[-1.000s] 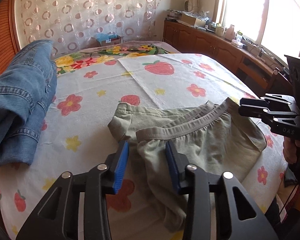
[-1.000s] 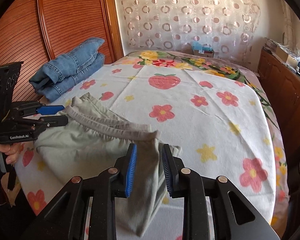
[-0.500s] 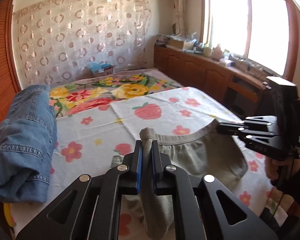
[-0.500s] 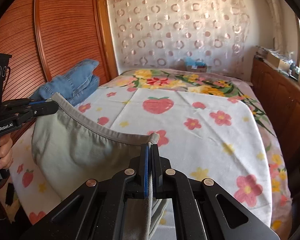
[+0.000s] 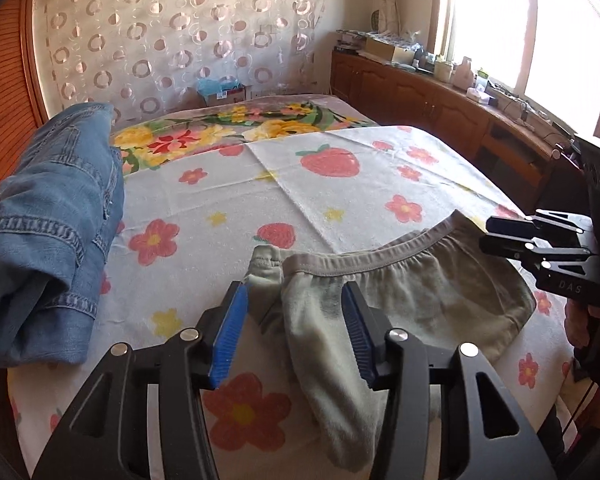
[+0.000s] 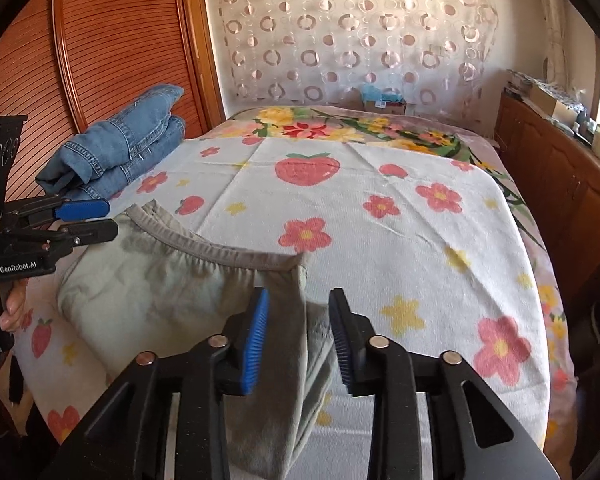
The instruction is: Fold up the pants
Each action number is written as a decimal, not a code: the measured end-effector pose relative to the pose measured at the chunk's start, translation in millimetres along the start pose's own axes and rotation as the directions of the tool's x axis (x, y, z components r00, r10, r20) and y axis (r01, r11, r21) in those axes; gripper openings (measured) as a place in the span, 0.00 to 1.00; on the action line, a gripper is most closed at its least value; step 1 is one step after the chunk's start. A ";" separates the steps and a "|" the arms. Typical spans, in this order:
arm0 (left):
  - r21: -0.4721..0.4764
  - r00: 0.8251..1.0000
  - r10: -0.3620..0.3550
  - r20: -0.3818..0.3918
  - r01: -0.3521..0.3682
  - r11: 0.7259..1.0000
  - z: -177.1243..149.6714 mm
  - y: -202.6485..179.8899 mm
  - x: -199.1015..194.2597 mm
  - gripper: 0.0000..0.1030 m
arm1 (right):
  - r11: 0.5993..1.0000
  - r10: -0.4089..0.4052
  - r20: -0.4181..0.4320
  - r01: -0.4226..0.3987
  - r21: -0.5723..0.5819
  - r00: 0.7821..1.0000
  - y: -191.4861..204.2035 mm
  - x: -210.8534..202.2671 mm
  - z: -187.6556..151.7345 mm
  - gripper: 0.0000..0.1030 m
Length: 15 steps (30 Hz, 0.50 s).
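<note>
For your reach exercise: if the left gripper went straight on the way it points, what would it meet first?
Probably the grey-green pants, lying between the left gripper's open jaws; beneath them, the flowered bed sheet.

One pair grey-green pants (image 5: 400, 292), near centre of bed. One folded stack blue jeans (image 5: 48, 232), far left; layers within cannot be counted. Two grippers: left gripper (image 5: 296, 332), right gripper (image 6: 296, 332), each with two fingers and blue pads. One white sheet (image 6: 380, 248) printed with flowers, strawberries, stars. One floral blanket (image 6: 340, 128), far end. One circle-pattern curtain (image 6: 340, 32). One cardboard box (image 5: 224, 92) behind bed. One wooden cabinet run (image 5: 440, 100), right. Items on it too small to count.
</note>
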<state>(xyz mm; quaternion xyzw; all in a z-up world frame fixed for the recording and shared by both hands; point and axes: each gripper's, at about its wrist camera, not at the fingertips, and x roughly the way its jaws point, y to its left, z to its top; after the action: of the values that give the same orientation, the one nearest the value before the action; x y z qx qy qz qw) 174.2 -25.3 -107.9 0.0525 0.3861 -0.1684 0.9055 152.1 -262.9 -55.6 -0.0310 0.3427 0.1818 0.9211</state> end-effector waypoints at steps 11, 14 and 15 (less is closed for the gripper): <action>-0.029 0.997 0.014 -0.078 -0.017 0.999 -18.7 5.0 26.2 0.49 | 0.998 0.003 -0.060 0.001 0.062 0.998 -13.1 5.3 -10.4 0.41; -0.029 0.997 0.011 -0.075 -0.014 0.999 -19.3 5.0 26.4 0.49 | 0.997 0.010 -0.070 -0.005 0.074 0.998 -14.2 8.1 -9.7 0.41; -0.032 0.997 0.008 -0.075 -0.010 0.999 -19.6 5.6 26.6 0.49 | 0.997 0.011 -0.070 -0.006 0.076 0.997 -14.2 8.6 -9.7 0.41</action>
<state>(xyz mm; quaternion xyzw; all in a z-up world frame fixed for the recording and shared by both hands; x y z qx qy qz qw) 180.0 -22.7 -140.8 0.0460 0.4222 -0.1559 0.8918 157.1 -275.2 -69.5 -0.0010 0.3817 0.1715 0.9083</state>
